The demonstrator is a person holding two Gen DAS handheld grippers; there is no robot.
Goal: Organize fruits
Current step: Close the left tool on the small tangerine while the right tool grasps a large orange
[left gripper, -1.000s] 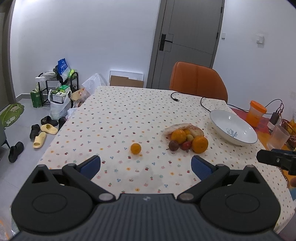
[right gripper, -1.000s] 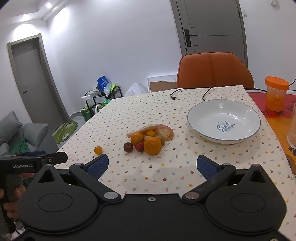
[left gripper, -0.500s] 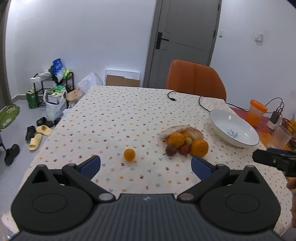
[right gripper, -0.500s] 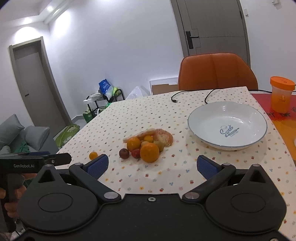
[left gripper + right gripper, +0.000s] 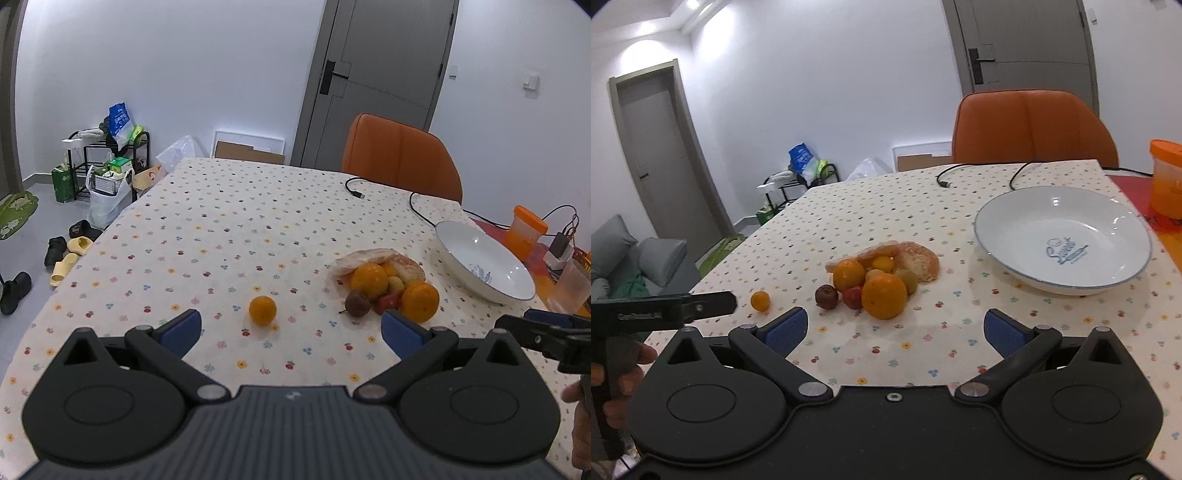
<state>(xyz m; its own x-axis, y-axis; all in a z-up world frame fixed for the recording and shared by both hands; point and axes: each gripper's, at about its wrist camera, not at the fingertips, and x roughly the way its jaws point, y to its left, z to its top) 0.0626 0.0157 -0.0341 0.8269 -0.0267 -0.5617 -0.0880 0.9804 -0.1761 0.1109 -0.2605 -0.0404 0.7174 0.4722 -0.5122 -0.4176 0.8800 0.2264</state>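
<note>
Left gripper [image 5: 291, 328]: jaws spread wide and empty, hovering over the near table edge; the small orange [image 5: 262, 310] sits just ahead between the blue pads, slightly toward 11 o'clock.
Right gripper [image 5: 895, 330]: jaws spread wide, grasping nothing; the fruit pile [image 5: 877, 278] lies just beyond them at 12 o'clock.
Fruit pile: two larger oranges, a dark purple fruit, a red one and small yellow ones, bunched against a crumpled clear bag [image 5: 912, 258]; the small orange [image 5: 760, 301] lies apart at the pile's 9 o'clock.
Table [image 5: 229, 236]: cream cloth with small flower print, mostly bare from the pile out to the far edge; a black cable [image 5: 388, 192] lies near the far edge.
Room: white walls, a grey door [image 5: 380, 85], an orange chair [image 5: 400, 158] at the far side, a rack and shoes on the floor beyond the left edge.
White bowl [image 5: 1063, 243]: empty, at the pile's 2 o'clock, well apart from it.
Orange-lidded cup [image 5: 1165, 177]: at the bowl's 2 o'clock, near the right edge.
</note>
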